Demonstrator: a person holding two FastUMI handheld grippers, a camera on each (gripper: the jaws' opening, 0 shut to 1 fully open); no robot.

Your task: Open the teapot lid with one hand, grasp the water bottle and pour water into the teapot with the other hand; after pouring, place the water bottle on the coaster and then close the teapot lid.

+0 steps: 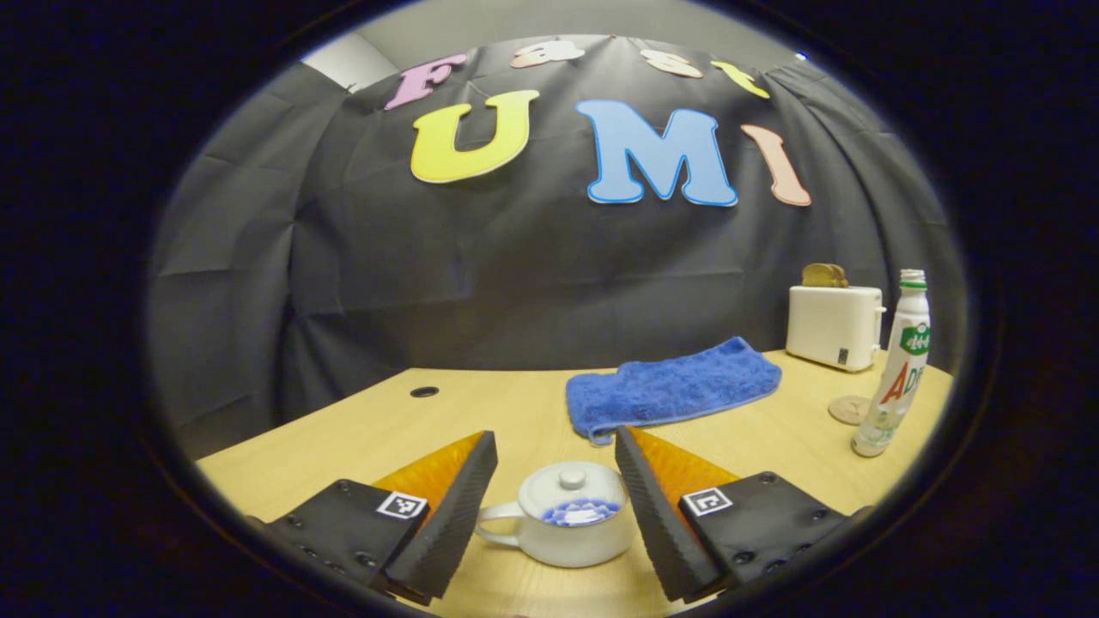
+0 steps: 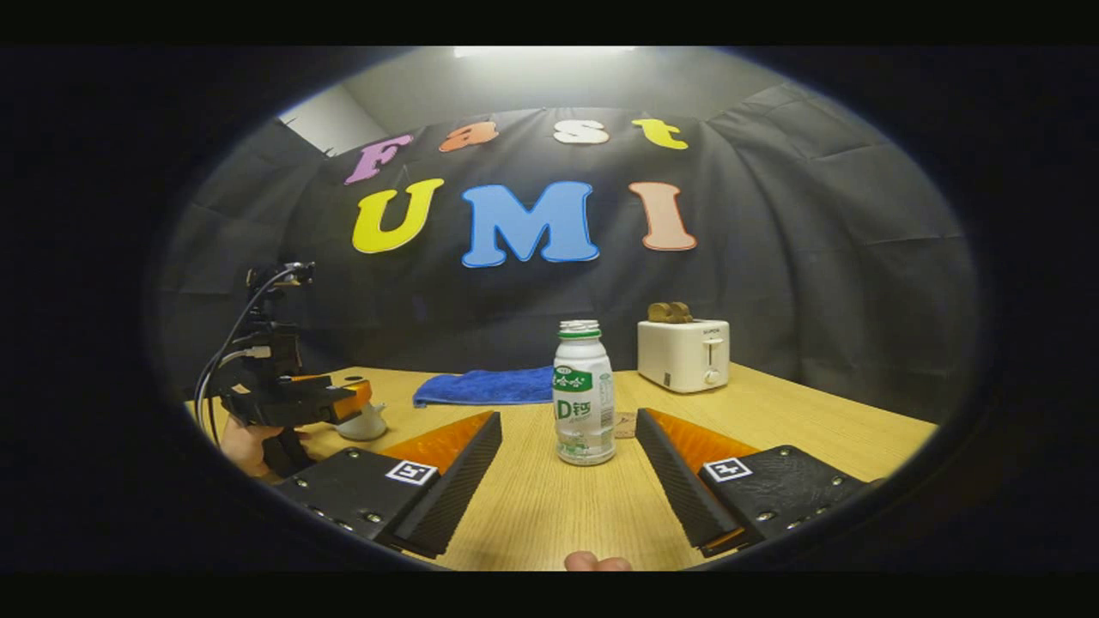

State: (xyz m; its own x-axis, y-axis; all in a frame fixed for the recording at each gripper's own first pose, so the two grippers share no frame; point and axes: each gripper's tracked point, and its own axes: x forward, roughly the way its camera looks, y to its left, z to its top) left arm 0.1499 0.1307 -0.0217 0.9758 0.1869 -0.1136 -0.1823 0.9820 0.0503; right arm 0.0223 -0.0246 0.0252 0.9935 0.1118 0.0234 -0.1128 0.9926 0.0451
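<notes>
While both my left gripper (image 1: 555, 459) and right gripper (image 2: 568, 438) gape empty, the teapot (image 1: 562, 524) stays lidded and the bottle (image 2: 583, 393) untouched.

Water bottle (image 2: 584, 403) carried a printed label; toaster (image 2: 684, 354) bore a tiny brand mark (too small to read).
</notes>
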